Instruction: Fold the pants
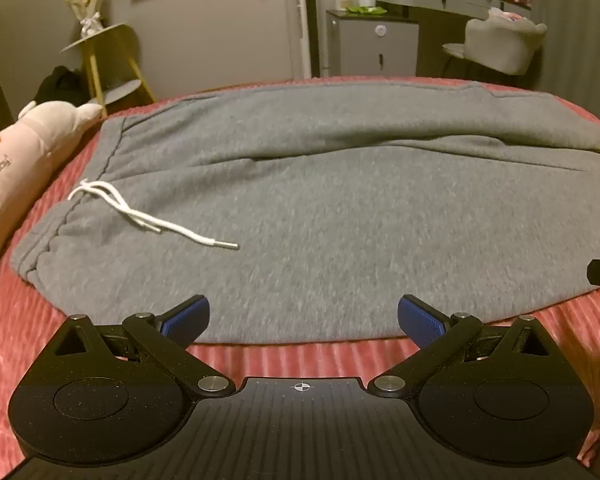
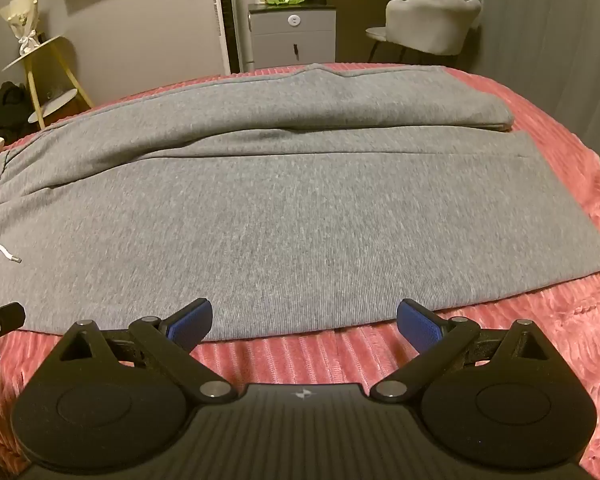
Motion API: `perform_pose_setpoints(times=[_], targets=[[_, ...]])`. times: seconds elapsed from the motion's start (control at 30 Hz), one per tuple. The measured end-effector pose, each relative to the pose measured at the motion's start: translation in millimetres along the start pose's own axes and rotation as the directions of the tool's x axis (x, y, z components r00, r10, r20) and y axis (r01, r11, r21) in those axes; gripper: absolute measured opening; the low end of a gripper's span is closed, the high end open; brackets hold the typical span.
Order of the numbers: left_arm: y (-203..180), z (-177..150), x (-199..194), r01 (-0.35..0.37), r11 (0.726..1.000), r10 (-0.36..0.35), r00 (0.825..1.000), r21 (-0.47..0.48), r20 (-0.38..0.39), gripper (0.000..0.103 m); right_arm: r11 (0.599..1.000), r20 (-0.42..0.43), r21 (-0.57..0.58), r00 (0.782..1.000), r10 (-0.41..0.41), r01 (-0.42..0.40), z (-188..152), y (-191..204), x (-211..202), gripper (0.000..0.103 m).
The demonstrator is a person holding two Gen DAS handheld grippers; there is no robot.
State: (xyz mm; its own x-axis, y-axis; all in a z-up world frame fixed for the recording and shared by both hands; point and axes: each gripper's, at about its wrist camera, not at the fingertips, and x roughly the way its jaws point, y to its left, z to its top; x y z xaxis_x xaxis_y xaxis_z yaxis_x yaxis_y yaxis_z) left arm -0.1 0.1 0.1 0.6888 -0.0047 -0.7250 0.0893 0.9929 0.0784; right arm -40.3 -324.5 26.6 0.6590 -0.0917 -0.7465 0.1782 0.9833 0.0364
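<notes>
Nothing folded yet, by the look of it. Nearest, left gripper [image 1: 303, 317] and right gripper [image 2: 304, 320] poised over the near edge of the pants [image 1: 340, 216], jaws of both spread wide and released, nothing between the blue pads, no cloth touched. Beyond them, pants laid out flat and lengthwise across the pink bedspread [image 1: 292, 354], waistband toward the plush toy [image 1: 24, 160], white drawstring [image 1: 140, 216] loose on top just inside that waistband. Farther back, second leg lying alongside the near one, its long edge bunched and riding slightly over it, cuffs away from the plush toy. Judged as the very start: legs still to be brought one over the other, then the length doubled from cuffs to waistband.
</notes>
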Motion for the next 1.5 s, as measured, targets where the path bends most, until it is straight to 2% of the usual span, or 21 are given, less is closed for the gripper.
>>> perform_pose_setpoints(times=[1.5], targets=[[0.7,-7.4,4.0,0.002,1.0,-0.002,1.0,-0.003,-0.016,0.103,0.999,-0.015,0.034,1.0,0.028,-0.027,0.6,-9.5,3.2,0.099]])
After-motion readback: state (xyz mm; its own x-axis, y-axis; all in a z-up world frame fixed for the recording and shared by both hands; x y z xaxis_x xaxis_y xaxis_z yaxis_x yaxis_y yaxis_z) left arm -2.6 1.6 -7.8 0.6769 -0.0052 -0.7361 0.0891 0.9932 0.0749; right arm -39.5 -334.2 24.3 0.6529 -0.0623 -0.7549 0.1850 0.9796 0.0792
